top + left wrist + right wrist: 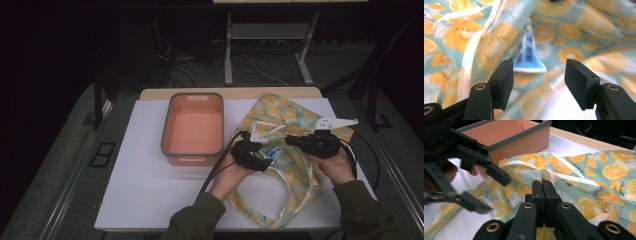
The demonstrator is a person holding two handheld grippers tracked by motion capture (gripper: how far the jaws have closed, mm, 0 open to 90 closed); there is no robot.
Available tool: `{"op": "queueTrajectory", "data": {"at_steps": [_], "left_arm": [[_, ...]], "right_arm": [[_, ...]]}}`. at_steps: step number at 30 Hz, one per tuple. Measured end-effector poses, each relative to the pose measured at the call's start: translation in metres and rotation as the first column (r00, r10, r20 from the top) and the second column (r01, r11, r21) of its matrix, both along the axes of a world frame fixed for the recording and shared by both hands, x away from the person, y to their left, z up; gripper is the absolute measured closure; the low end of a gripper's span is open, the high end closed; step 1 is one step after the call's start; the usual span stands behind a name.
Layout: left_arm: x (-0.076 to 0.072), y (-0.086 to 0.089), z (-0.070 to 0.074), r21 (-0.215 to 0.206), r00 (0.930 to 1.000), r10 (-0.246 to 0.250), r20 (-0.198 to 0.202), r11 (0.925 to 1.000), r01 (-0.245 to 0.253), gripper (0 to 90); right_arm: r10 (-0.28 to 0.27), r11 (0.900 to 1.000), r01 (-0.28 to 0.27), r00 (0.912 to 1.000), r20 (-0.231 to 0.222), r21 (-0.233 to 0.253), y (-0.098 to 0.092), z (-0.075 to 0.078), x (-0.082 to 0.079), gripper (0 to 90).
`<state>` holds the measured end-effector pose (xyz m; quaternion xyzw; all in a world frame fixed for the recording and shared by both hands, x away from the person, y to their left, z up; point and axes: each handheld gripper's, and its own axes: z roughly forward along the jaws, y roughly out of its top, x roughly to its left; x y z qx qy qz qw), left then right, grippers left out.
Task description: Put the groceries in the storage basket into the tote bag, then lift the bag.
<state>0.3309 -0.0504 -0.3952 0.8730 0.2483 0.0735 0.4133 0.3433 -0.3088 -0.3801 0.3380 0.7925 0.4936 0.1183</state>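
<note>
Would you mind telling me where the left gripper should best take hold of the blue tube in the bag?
Probably by its flat crimped end: the blue tube points that end out of the bag toward the open left gripper, so come straight in, jaws closing across the flat.

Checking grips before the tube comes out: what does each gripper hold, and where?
Right gripper pinches the bag fabric near its opening; left gripper is open, holding nothing.

Camera placement: one overhead, two gripper-mounted.
High view looks forward and down over the table (150, 200); both gripper views sit close above the orange-print bag (280, 112), their shared ground.
</note>
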Motion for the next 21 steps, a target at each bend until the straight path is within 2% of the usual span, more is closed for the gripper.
{"op": "queueTrajectory", "data": {"at_steps": [4,8,13,21], "left_arm": [[-0.014,0.018,-0.003,-0.004,0.9998,-0.018,0.002,0.9998,0.018,38.0],[-0.022,0.034,-0.007,-0.006,0.9998,-0.015,-0.013,0.9999,0.015,37.9],[-0.03,0.053,-0.01,-0.019,0.9997,-0.004,-0.023,0.9998,0.003,38.0],[-0.039,0.071,-0.021,0.032,0.9997,0.015,-0.02,0.9994,-0.014,37.7]], "right_arm": [[0.02,1.0,-0.02,0.9998,-0.004,-0.003,0.001,0.001,-0.007,89.3],[0.05,0.999,-0.05,0.9987,-0.008,-0.009,0.002,0.0,-0.017,89.3],[0.09,0.995,-0.09,0.9957,-0.022,-0.046,0.008,-0.004,-0.029,89.2],[0.12,0.985,-0.129,0.9894,-0.082,-0.117,0.012,-0.025,-0.041,89.1]]}}
